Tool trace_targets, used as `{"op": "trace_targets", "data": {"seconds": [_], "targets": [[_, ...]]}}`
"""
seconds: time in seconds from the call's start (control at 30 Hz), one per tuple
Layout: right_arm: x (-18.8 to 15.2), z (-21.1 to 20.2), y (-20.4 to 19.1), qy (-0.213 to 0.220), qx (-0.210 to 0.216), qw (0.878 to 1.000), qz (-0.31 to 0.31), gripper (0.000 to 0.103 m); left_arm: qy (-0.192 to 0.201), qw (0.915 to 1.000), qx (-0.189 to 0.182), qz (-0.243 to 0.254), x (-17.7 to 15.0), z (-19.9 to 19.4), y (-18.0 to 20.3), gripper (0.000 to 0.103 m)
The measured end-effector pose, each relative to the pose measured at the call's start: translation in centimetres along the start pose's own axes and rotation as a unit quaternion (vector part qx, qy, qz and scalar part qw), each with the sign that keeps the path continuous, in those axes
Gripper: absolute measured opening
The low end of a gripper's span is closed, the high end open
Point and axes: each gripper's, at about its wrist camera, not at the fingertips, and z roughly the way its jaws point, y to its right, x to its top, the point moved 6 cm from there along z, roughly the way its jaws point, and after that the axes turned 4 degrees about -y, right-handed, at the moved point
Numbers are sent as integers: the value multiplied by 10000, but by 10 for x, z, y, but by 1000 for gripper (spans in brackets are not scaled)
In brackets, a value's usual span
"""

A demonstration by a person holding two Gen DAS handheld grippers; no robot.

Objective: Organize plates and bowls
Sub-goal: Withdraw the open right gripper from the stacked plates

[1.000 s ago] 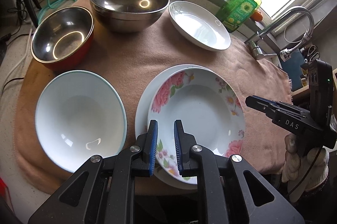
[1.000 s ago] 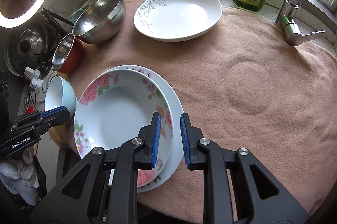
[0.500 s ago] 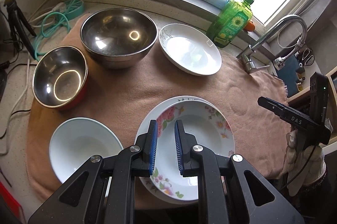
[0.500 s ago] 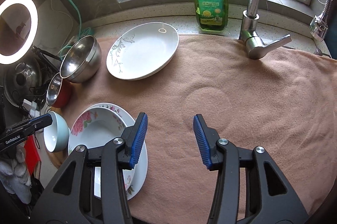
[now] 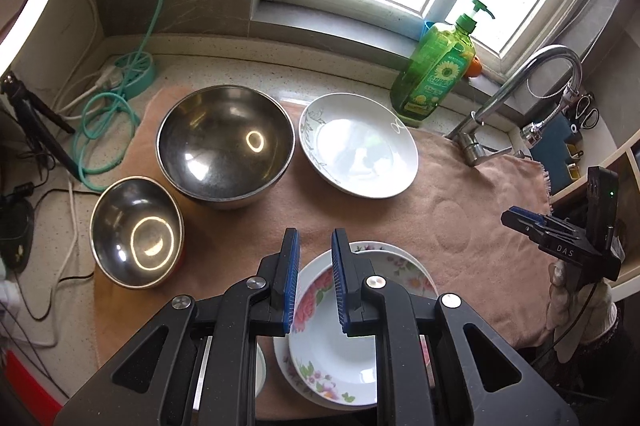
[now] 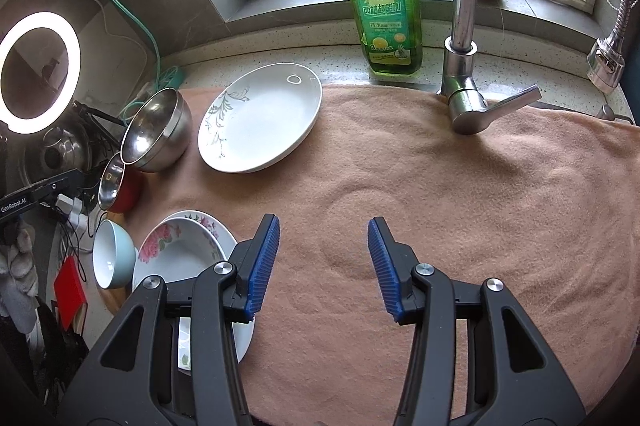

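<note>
Two floral plates (image 5: 316,354) lie stacked at the towel's near edge, right under my left gripper (image 5: 314,242), which is shut with only a narrow gap and nothing in it. A white leaf-pattern plate (image 5: 358,146) sits at the back, beside a large steel bowl (image 5: 224,146) and a smaller red-sided steel bowl (image 5: 136,232). A pale blue bowl (image 6: 112,254) stands left of the floral stack (image 6: 180,246). My right gripper (image 6: 323,222) hangs open and empty over bare towel, to the right of the stack.
A pink towel (image 6: 440,206) covers the counter. At its back stand a green soap bottle (image 5: 436,74) and a chrome faucet (image 5: 520,94). A ring light (image 6: 38,74), a tripod and cables (image 5: 104,130) crowd the left side. A gloved hand holds the right gripper (image 5: 560,238).
Both grippers have drawn back and up from the floral plates. The right jaws have opened and that gripper has shifted right over bare towel. The blue bowl has slipped almost out of the left view.
</note>
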Motion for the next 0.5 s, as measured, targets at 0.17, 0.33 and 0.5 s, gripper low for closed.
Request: {"op": "trace_targets", "data": {"seconds": [0.17, 0.33, 0.5], "targets": [[6, 4, 1, -115, 248, 9994, 208, 48, -190, 9991, 41, 383, 30, 6, 6, 15], [9, 12, 1, -132, 460, 9971, 596, 48, -535, 9955, -148, 770, 66, 31, 10, 15], [8, 28, 0, -252, 636, 9900, 1237, 48, -1017, 9848, -225, 1389, 97, 70, 17, 15]]}}
